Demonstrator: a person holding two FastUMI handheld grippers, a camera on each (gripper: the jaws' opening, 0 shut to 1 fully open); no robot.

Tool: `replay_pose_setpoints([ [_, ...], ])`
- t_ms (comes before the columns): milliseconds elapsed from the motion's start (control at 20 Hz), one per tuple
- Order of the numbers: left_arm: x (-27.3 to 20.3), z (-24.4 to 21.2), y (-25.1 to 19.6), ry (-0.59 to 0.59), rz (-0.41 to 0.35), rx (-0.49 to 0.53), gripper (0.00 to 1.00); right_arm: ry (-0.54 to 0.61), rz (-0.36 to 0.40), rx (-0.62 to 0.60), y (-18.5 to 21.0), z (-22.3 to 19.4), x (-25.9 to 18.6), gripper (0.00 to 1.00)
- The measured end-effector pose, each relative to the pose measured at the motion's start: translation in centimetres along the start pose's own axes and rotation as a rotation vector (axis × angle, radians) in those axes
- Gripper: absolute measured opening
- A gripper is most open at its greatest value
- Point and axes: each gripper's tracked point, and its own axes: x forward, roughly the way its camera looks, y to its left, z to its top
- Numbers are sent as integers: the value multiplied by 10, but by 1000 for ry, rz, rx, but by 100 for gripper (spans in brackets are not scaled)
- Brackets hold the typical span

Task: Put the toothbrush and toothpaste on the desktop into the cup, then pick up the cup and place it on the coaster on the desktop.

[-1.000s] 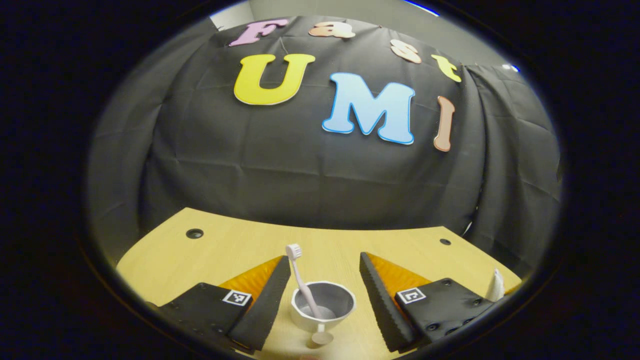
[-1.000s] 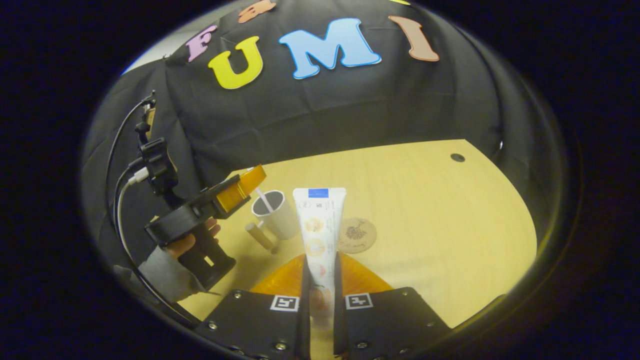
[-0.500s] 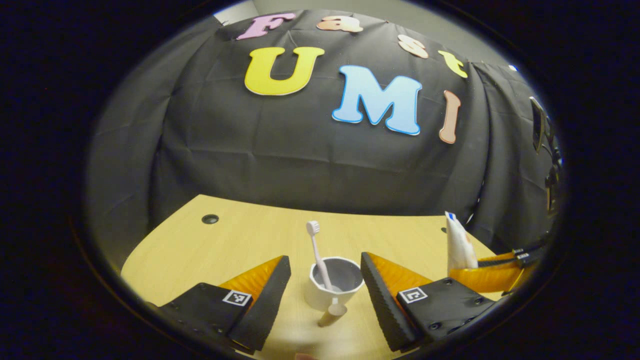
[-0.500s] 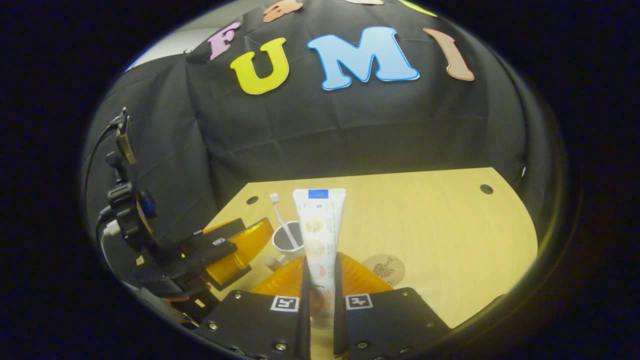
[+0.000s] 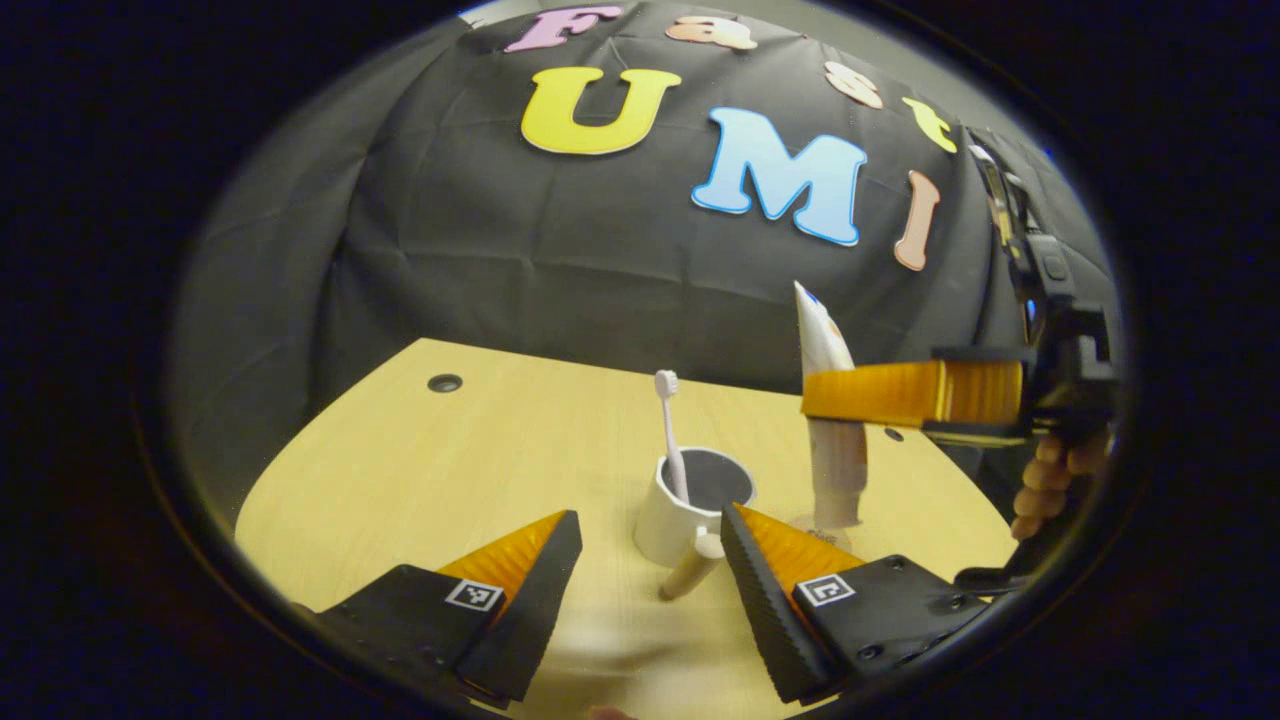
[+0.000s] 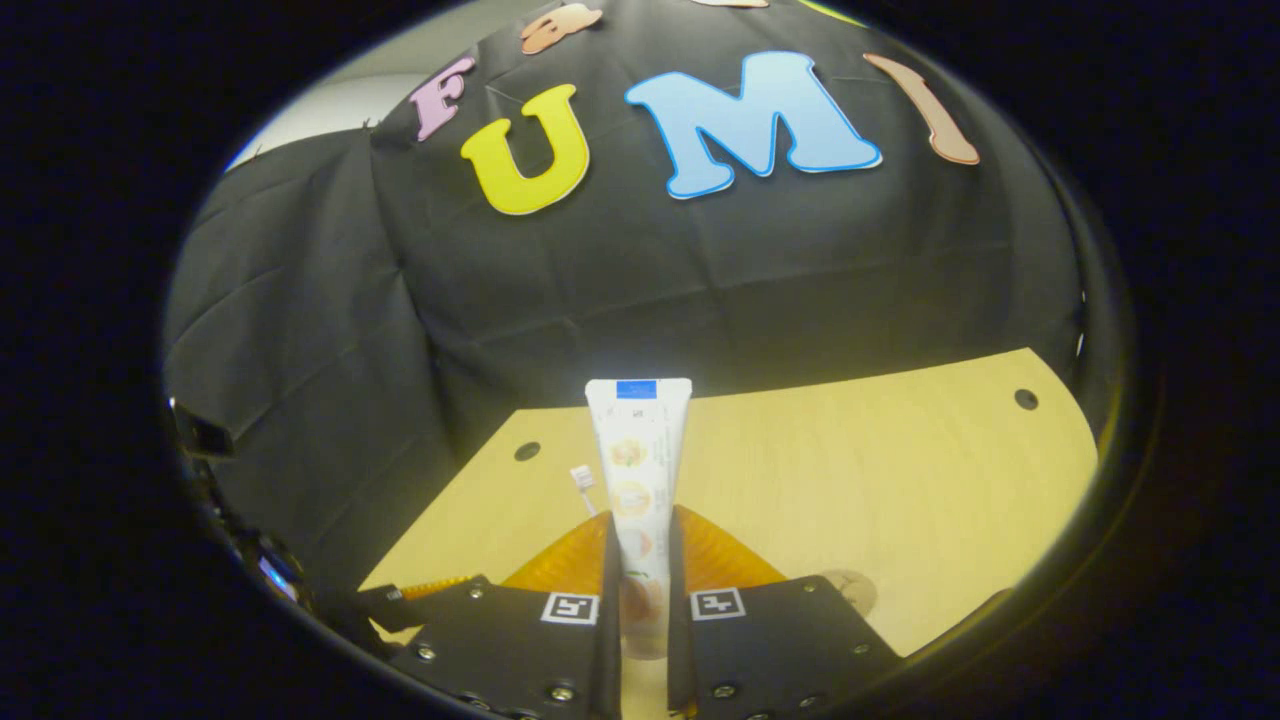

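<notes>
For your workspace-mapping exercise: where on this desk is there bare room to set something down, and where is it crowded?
Free: the wide stretch of desktop between the left cable hole and the cup; also the bare wood toward the right cable hole. Crowded: around the cup holding the toothbrush, with the toothpaste in the right tongs beside it.

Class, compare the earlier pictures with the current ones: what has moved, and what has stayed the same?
The right tool has carried the toothpaste in beside the cup, higher than before. The left tool has drawn back a little from the cup. Unchanged: the right tool stays clamped on the toothpaste, the left stays open, and the toothbrush still stands in the cup.
</notes>
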Motion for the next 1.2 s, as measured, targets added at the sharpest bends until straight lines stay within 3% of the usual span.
replay_pose_setpoints([
  [400,-5,-25,24,67,15,-33,91,-39,-5,-106,19,16,54,19],
  [450,-5,-24,28,69,22,-36,91,-41,-9,-118,20,16,62,23],
  [500,-6,-24,32,70,28,-40,91,-39,-8,-129,22,15,67,19],
  [800,-5,-26,39,76,46,-44,91,10,-19,-163,20,-3,81,19],
  [850,-5,-26,39,76,45,-43,91,23,-26,-170,18,-5,79,28],
  [1000,-4,-27,36,78,33,-48,91,49,-7,-168,18,-11,71,31],
  [1050,-4,-28,35,80,28,-46,91,45,-7,-175,19,-9,69,42],
  [1200,-3,-25,28,72,19,-39,91,14,-12,-212,20,-1,59,53],
])
